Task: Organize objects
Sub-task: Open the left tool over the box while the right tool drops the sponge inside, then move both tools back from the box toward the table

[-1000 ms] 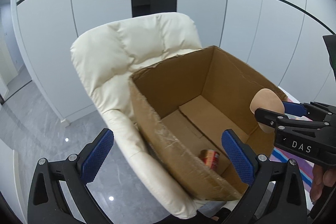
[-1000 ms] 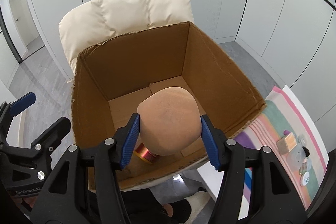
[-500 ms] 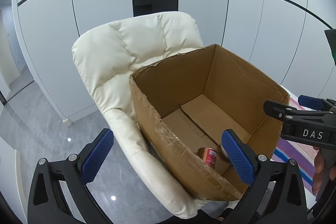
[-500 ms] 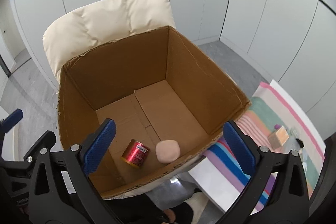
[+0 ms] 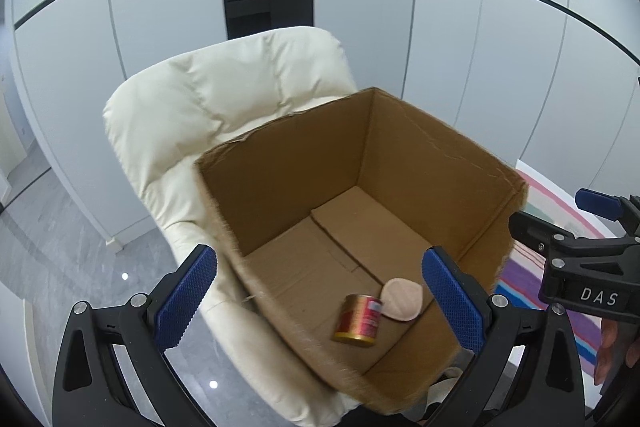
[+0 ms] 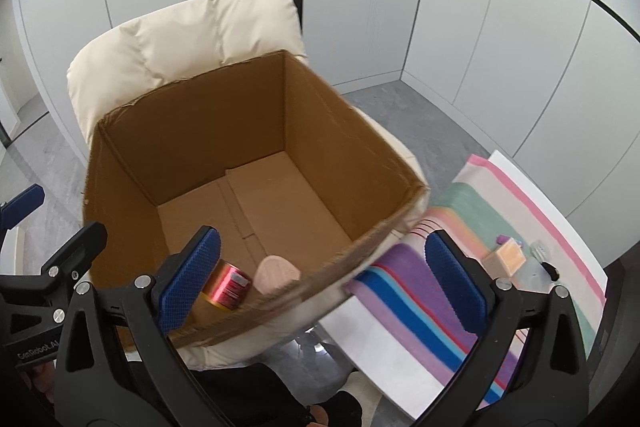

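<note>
A padded cream fabric armchair [image 6: 188, 39] carries an open brown cardboard box [image 6: 332, 131] on its seat, flaps gone or folded out of sight, its floor mostly bare. To the right of the chair stands a white bench [image 6: 384, 359] covered by a cloth striped in pink, green, purple and blue [image 6: 424, 291], with a small tan block [image 6: 505, 259] and some tiny bits (too small to name) at its far end. The right tongs [image 6: 320, 279] have just been opening and now stand wide apart with nothing between them, above the box's near edge and the cloth. The left tongs [image 5: 320, 299] are likewise spread wide and empty, over the box's left wall. Down in the near corner of the box lies a pale peach rounded cushion-like thing [image 5: 402, 299], touching a red and gold tin can [image 5: 359, 315] on its side.
</note>
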Demonstrator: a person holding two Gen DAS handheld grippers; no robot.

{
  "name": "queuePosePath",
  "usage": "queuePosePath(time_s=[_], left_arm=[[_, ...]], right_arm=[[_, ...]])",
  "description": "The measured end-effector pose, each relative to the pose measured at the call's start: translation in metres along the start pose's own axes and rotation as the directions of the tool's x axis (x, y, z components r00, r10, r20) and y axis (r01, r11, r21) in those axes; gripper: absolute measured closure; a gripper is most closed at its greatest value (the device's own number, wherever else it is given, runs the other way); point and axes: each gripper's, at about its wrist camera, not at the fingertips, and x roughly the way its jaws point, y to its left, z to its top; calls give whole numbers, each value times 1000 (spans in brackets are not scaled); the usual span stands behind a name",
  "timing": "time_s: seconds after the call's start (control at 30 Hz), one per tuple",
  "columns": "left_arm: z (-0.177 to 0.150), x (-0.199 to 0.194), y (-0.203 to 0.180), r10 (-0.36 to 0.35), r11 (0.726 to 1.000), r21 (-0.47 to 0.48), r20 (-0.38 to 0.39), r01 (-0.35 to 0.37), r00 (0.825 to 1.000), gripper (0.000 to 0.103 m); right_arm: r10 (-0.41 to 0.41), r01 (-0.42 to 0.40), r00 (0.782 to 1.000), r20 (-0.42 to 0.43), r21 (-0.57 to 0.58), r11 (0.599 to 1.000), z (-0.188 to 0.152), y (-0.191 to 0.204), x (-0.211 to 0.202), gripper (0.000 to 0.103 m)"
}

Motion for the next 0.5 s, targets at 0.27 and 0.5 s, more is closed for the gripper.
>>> queuePosePath(time_s=[0.27,0.5], left_arm=[[5,5,-39,-37,998,51,6,37,999,0],[6,6,-69,-71,994,85,5,70,997,0]], right_arm=[[-16,17,1000,-4,56,998,-8,-40,-5,0],[-41,43,999,-15,112,993,-17,-73,-8,0]])
